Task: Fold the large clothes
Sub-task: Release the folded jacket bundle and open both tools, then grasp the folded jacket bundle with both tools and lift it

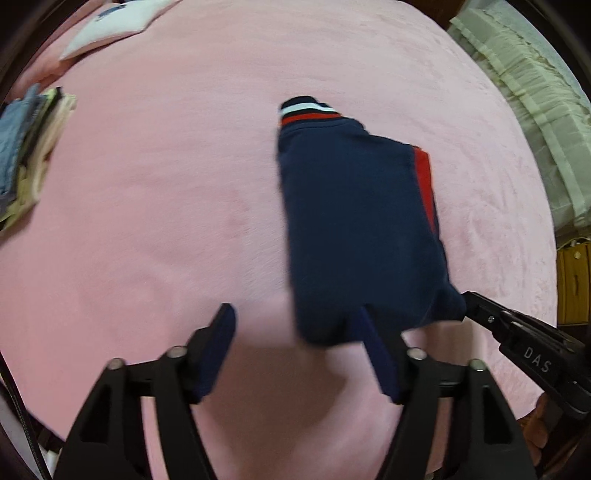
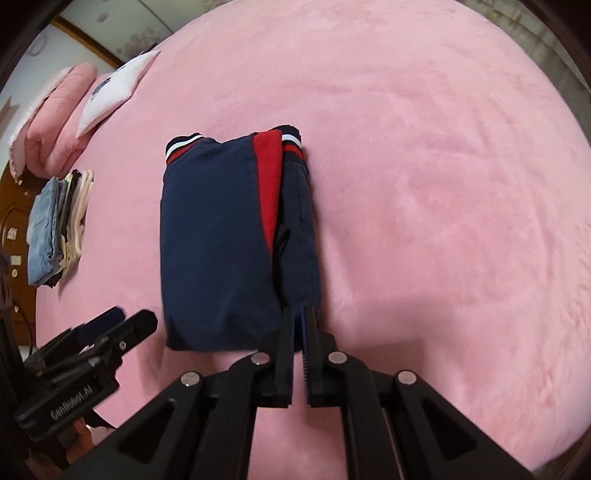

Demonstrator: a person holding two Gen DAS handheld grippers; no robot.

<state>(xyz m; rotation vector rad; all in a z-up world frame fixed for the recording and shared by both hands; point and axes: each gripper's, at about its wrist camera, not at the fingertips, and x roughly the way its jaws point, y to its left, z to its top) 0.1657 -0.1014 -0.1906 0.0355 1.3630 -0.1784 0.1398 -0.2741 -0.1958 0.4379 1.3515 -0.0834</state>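
A folded navy garment [image 1: 354, 221] [image 2: 214, 240] with a red panel and striped ribbing lies flat on the pink bed cover [image 1: 166, 221] [image 2: 443, 221]. My left gripper [image 1: 295, 321] [image 2: 129, 319] hangs open over the garment's near left corner, and nothing is pinched between its fingers. My right gripper [image 2: 298, 312] [image 1: 467, 299] has its tips at the near right corner. Its jaws stand almost together with only a thin slit. Whether cloth is caught between the pads does not show.
A stack of folded clothes [image 1: 26, 155] [image 2: 55, 236] sits at the left edge of the bed. A white pillow [image 1: 110, 29] [image 2: 114, 92] and a pink rolled quilt [image 2: 51, 114] lie at the far left. Cream bedding [image 1: 535, 103] borders the right side.
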